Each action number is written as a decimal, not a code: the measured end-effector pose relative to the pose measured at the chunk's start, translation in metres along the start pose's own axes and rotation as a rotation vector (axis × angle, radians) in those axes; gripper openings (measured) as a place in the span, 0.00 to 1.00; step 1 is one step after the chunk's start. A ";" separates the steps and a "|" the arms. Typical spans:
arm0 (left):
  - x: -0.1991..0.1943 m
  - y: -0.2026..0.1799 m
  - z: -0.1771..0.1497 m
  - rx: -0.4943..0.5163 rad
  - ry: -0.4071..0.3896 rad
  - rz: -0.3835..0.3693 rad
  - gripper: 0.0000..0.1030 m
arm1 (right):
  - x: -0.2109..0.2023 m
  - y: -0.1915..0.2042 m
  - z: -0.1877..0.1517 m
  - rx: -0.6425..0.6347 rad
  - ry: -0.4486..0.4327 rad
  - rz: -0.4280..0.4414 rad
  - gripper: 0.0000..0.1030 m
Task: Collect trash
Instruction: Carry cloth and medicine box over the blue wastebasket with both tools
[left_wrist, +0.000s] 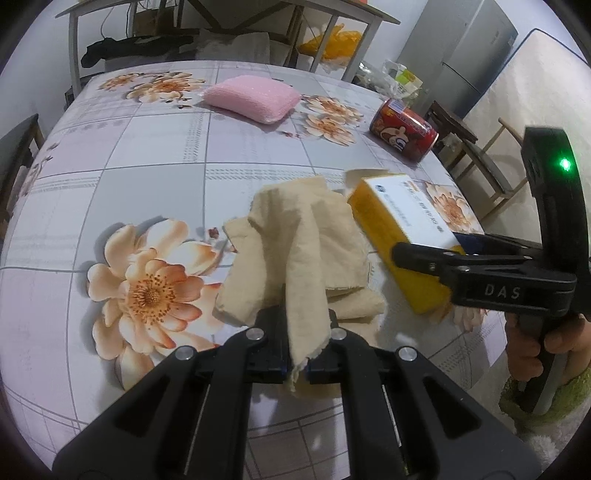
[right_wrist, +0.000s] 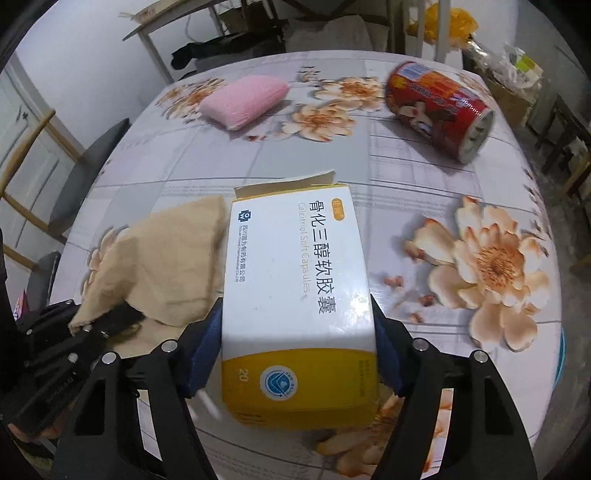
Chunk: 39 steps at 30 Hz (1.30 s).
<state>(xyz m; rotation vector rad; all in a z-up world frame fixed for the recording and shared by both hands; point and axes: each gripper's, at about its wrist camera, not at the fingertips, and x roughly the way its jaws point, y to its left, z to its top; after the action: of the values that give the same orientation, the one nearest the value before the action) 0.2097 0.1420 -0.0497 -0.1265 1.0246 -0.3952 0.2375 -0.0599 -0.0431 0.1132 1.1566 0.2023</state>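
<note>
Covering the desk is a glossy pale cloth printed with grey-lilac checks and large peach flowers, and it takes up most of both views. At the near edge the left gripper has its jaws clenched on a crumpled beige tissue, whose loose folds spread over the cloth ahead of the fingers. Just beside the tissue, on its right, lies a white-and-yellow medicine box with an open flap at its far end. The right gripper straddles the near end of this box: the blue pads stand at either side of it, but whether they press on the cardboard cannot be told from the right wrist view. In the left wrist view a hand in a green cuff holds the handle of that gripper.

Farther back on the desk, a red drink can lies on its side toward the right, well apart from the box, and a pink sponge pad rests near the far edge.

Behind the desk stands a white-framed table with dark clothing draped beneath it, a yellow plastic bag, a grey refrigerator and a mattress leaning at the right. Wooden chairs stand at the sides.
</note>
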 end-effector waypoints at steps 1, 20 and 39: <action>-0.001 0.001 0.000 0.000 -0.001 -0.001 0.03 | -0.001 -0.003 -0.001 0.008 -0.001 0.000 0.68; -0.018 -0.048 0.023 0.114 -0.058 -0.057 0.03 | -0.064 -0.076 -0.007 0.192 -0.184 0.121 0.67; 0.017 -0.238 0.078 0.403 0.043 -0.361 0.03 | -0.143 -0.251 -0.110 0.640 -0.397 0.014 0.67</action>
<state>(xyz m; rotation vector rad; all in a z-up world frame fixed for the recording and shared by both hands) 0.2213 -0.0898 0.0446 0.0619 0.9452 -0.9274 0.1060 -0.3375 -0.0075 0.6955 0.7882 -0.1814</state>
